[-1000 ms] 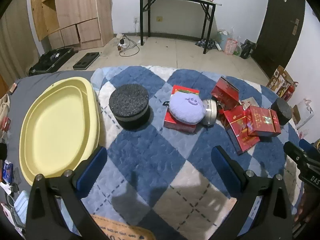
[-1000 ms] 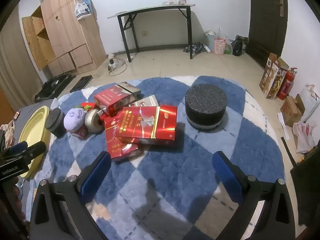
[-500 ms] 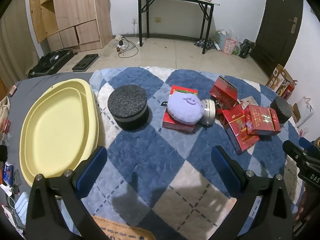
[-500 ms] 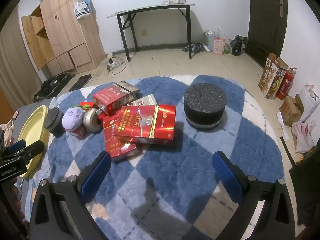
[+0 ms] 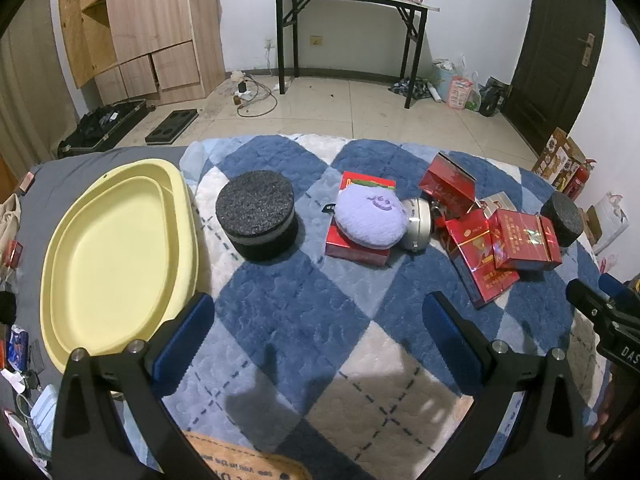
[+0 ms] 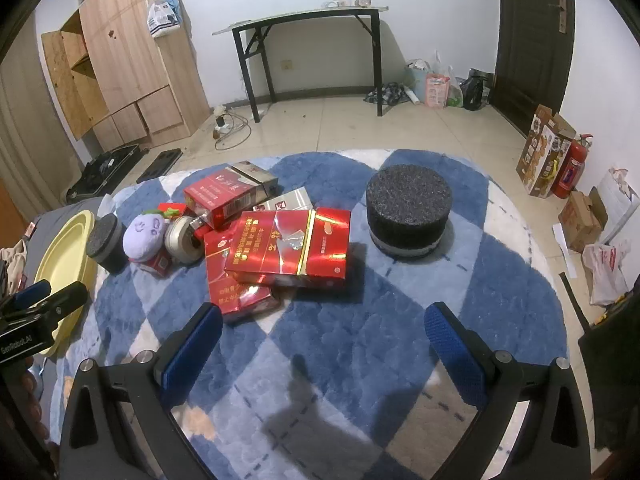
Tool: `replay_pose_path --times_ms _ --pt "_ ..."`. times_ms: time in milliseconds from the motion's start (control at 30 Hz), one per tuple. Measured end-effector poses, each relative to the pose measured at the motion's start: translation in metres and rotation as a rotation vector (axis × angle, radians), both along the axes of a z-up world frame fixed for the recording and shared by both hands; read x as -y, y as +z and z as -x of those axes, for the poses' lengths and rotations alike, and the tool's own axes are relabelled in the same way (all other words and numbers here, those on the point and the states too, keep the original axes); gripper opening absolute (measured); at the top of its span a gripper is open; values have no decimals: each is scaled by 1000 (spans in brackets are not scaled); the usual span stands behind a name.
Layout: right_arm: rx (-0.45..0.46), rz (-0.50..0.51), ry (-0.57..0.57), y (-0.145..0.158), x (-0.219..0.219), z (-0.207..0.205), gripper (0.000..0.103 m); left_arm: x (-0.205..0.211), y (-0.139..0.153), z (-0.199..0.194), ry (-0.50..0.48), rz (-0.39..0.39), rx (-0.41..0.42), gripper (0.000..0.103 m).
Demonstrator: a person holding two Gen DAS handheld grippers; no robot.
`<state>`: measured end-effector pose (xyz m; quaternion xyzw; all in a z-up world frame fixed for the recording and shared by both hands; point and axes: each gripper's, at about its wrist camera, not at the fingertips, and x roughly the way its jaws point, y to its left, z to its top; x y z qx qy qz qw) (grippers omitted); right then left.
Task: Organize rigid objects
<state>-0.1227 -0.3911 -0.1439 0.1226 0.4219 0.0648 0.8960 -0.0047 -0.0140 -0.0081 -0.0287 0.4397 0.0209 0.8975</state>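
Several red boxes point(image 6: 286, 248) lie piled on the blue and white rug point(image 6: 360, 320); they also show in the left wrist view point(image 5: 520, 240). A purple plush point(image 5: 370, 218) rests on another red box point(image 5: 356, 246), beside a silver tin point(image 5: 416, 222). A black foam cylinder point(image 5: 256, 214) stands near the yellow tray point(image 5: 112, 256). A second black cylinder point(image 6: 408, 210) stands to the right of the pile. My left gripper point(image 5: 318, 328) is open and empty above the rug. My right gripper point(image 6: 322, 334) is open and empty just short of the red pile.
A black folding table point(image 5: 348, 20) and a wooden cabinet point(image 5: 140, 28) stand by the far wall. Cardboard boxes and a fire extinguisher point(image 6: 568, 170) sit on the floor at the right. Small clutter lies left of the tray point(image 5: 12, 240).
Both grippers have pulled back and risen slightly, so the objects look a little farther. Nothing on the rug has moved.
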Motion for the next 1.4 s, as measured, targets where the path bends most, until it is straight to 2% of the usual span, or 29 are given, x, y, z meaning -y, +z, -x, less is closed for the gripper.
replay_pose_path --times_ms 1133,1400 --pt "-2 6 0 1 0 -1 103 2 -3 -1 7 2 0 103" --pt "-6 13 -5 0 0 1 103 6 -13 5 8 1 -12 103"
